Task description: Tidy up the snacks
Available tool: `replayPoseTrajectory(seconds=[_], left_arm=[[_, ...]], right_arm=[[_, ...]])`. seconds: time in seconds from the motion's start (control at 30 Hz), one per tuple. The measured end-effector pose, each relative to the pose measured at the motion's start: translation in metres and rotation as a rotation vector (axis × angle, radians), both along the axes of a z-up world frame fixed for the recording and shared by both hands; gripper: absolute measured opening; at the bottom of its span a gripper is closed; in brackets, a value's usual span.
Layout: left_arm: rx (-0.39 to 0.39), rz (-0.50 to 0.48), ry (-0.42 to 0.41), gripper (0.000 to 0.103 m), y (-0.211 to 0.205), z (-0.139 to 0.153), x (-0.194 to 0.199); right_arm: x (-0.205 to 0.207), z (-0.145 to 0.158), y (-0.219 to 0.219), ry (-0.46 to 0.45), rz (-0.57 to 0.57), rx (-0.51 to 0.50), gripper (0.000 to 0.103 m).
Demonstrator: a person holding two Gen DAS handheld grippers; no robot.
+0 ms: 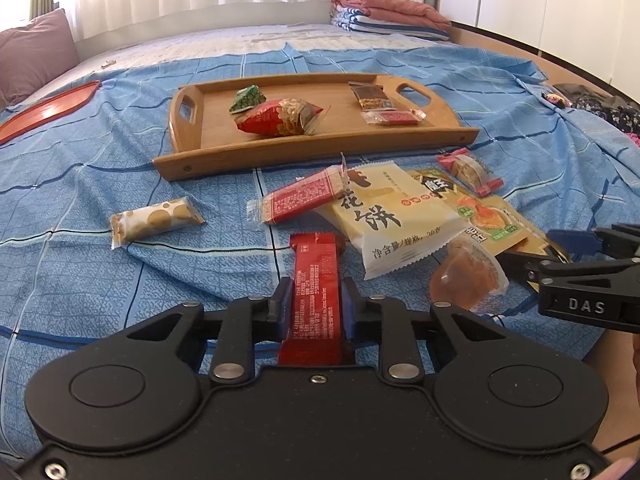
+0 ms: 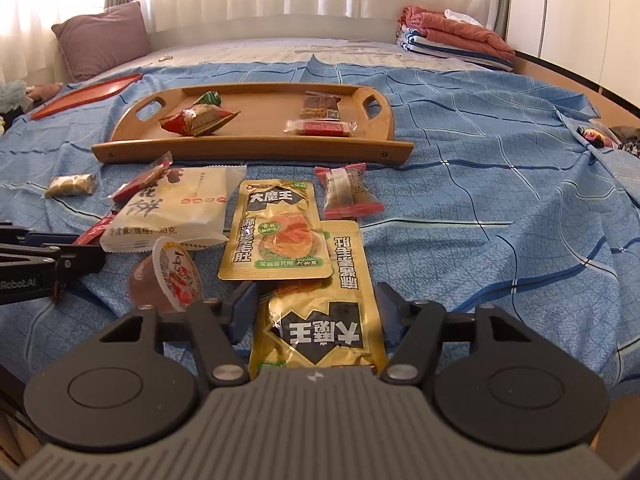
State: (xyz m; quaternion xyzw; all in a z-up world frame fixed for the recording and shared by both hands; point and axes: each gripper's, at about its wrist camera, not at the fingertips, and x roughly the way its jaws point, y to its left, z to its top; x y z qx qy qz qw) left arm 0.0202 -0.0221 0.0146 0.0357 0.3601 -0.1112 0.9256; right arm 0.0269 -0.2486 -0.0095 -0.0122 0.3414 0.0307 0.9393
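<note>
Red tray: flat red plastic tray [image 1: 48, 108] at ten o'clock on the blue checked bedsheet [image 1: 120, 280], bare as far as shows.
Wooden tray: handled wooden serving tray [image 1: 320, 140] at twelve o'clock, already holding four wrapped snacks, so probably the collecting point.
Loose snack: gold-dotted white wrapped snack [image 1: 154, 218] at ten o'clock, apart from the rest.
Left gripper: left gripper [image 1: 316, 300] clamped on the long red foil snack bar [image 1: 316, 280], held lengthwise, likely for carrying to the tray.
Pile: white pastry packet [image 1: 384, 216] and clear jelly cup [image 1: 466, 276] at one o'clock, overlapping, still unsorted.
Right gripper: right gripper [image 2: 318, 304] straddles the near gold foil pouch [image 2: 320, 328]; whether the fingers press it, I cannot tell.
Second pouch: matching gold foil pouch [image 2: 276, 236] overlaps its far end at twelve o'clock.
</note>
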Motion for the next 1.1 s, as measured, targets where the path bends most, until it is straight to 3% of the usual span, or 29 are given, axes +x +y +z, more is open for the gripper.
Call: replayPoseTrajectory(seconds=[0.23,0.53,0.83,1.1], left_arm=[[-0.005,0.013,-0.045,0.024,0.002,0.014,-0.003],[-0.017,0.049,-0.086,0.023,0.011,0.028,-0.001],[-0.04,0.095,-0.118,0.023,0.028,0.047,0.022],[-0.075,0.113,-0.136,0.023,0.042,0.069,0.06]], right_arm=[[-0.011,0.007,-0.006,-0.039,-0.051,-0.062,0.065],[-0.016,0.021,-0.023,-0.095,-0.129,-0.069,0.065],[-0.005,0.049,-0.041,-0.182,-0.181,-0.02,0.065],[0.032,0.07,-0.048,-0.199,-0.156,0.059,0.065]])
